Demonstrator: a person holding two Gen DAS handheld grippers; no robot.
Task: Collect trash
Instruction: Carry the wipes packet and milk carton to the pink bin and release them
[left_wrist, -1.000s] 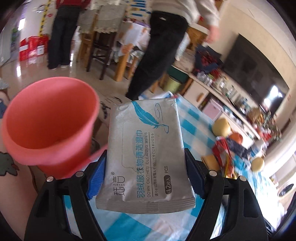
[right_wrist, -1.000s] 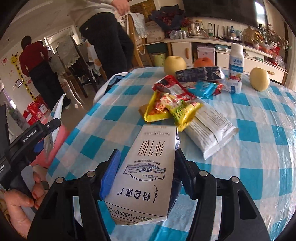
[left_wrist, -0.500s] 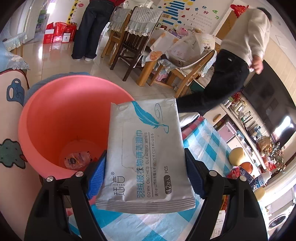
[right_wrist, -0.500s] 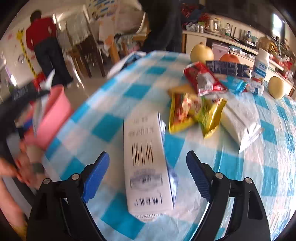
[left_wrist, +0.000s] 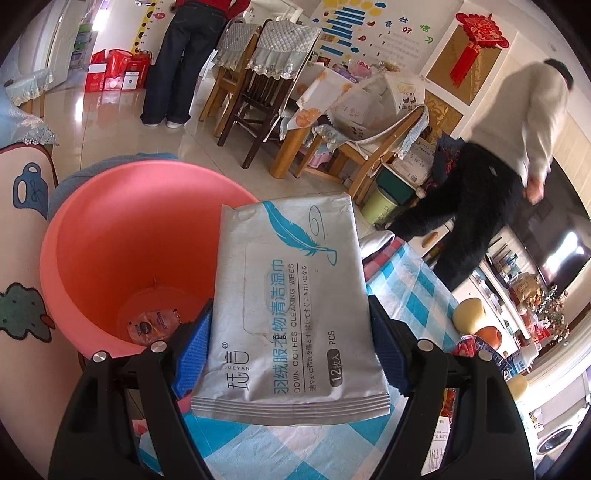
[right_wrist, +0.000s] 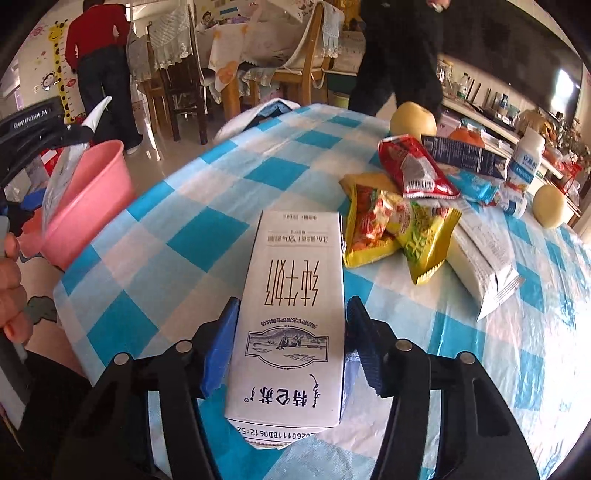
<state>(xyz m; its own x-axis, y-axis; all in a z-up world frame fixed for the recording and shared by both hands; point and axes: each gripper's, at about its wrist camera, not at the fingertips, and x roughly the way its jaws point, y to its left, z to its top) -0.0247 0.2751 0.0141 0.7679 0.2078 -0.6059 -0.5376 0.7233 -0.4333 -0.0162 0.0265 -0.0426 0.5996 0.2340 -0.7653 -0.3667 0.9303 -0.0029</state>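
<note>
My left gripper (left_wrist: 288, 306) is shut on a silver pack of cleaning wipes (left_wrist: 291, 295), held above the near rim of a pink bin (left_wrist: 110, 240) that stands on the floor by the table edge. A small wrapper (left_wrist: 151, 326) lies in the bin's bottom. My right gripper (right_wrist: 293, 301) straddles a white milk carton (right_wrist: 295, 295) lying flat on the checked tablecloth (right_wrist: 207, 236). Its jaws are closing, with the pads close beside the carton's sides and a thin gap on the right. In the right wrist view the pink bin (right_wrist: 92, 195) and the wipes pack (right_wrist: 61, 177) show at the left.
Snack wrappers (right_wrist: 399, 221), a red packet (right_wrist: 417, 170), a white pouch (right_wrist: 484, 258), a dark carton (right_wrist: 461, 155), a small bottle (right_wrist: 524, 162) and fruit (right_wrist: 412, 120) crowd the table's far right. Two people (left_wrist: 491, 177) and dining chairs (left_wrist: 258, 92) stand beyond.
The left gripper carried the wipes pack over the pink bin's mouth. The right gripper let go of the carton, opened wide, then narrowed around it again on the table.
</note>
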